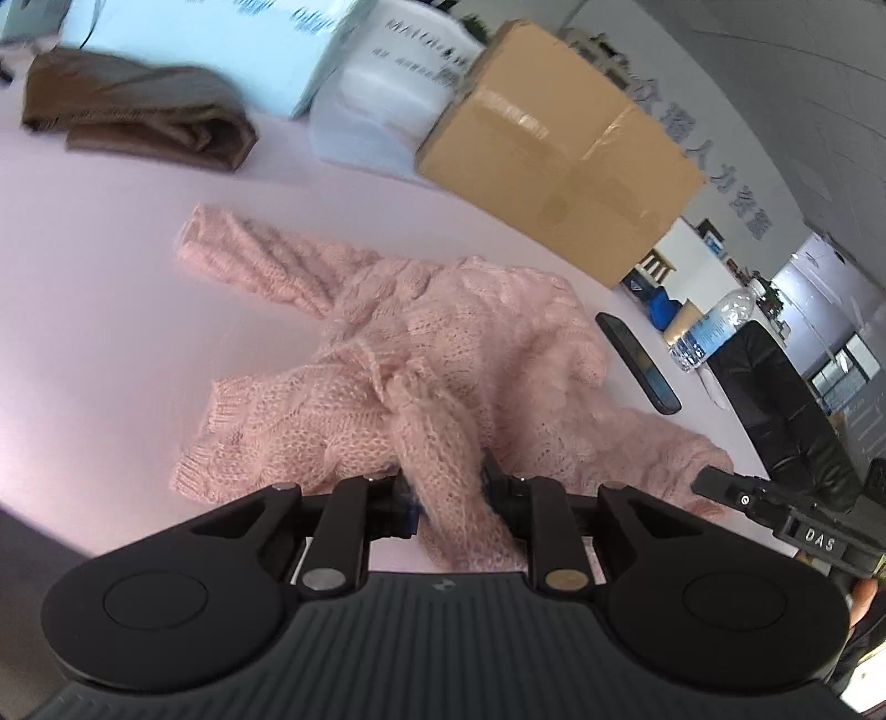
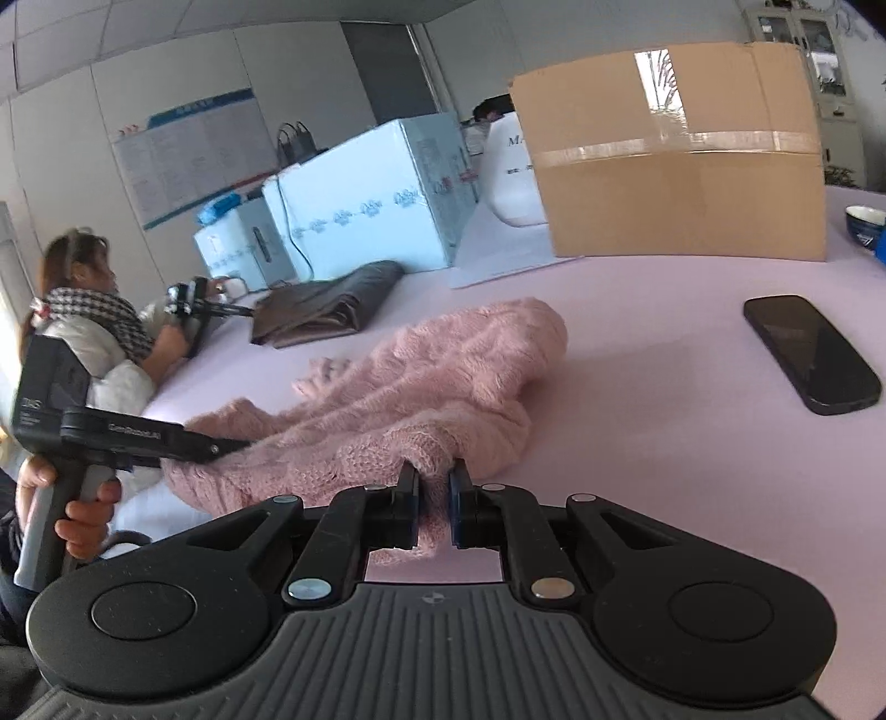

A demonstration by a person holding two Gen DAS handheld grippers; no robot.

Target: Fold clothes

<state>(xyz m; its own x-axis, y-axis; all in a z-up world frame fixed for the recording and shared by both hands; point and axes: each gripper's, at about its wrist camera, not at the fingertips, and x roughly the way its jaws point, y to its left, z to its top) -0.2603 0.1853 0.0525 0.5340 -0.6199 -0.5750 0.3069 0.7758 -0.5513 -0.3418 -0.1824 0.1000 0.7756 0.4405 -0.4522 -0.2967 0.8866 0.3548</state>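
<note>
two grippers, both clamped on one pink knitted sweater (image 1: 443,354) lying crumpled on the pale pink table (image 1: 111,332). left gripper (image 1: 447,493) with jaws pressed together on a bunched fold of the knit, a thick roll of it running back between the fingers toward the camera. right gripper (image 2: 433,498) likewise closed on a thin pinch of the near edge, pink wool squeezed between the blue-lined pads (image 2: 457,509) and hanging out below them. seen from the right wrist, left gripper reaching in from the left side with its tip buried in the sweater's left edge, a hand (image 2: 83,509) wrapped round its handle. seen from the left wrist, one sleeve stretched away toward the upper left, cuff flat on the table. folded brown garment (image 1: 138,111) well apart at the far left. cardboard box (image 1: 565,155) behind the sweater, sealed with clear tape, light blue box (image 1: 221,44) and white box (image 1: 382,105) beside it. black phone (image 2: 811,354) flat on the table to the right of the sweater, not touching it. plastic water bottle (image 1: 714,327) just past the phone. seated person (image 2: 94,315) in a checked scarf at the far left of the table, holding another gripper device.
</note>
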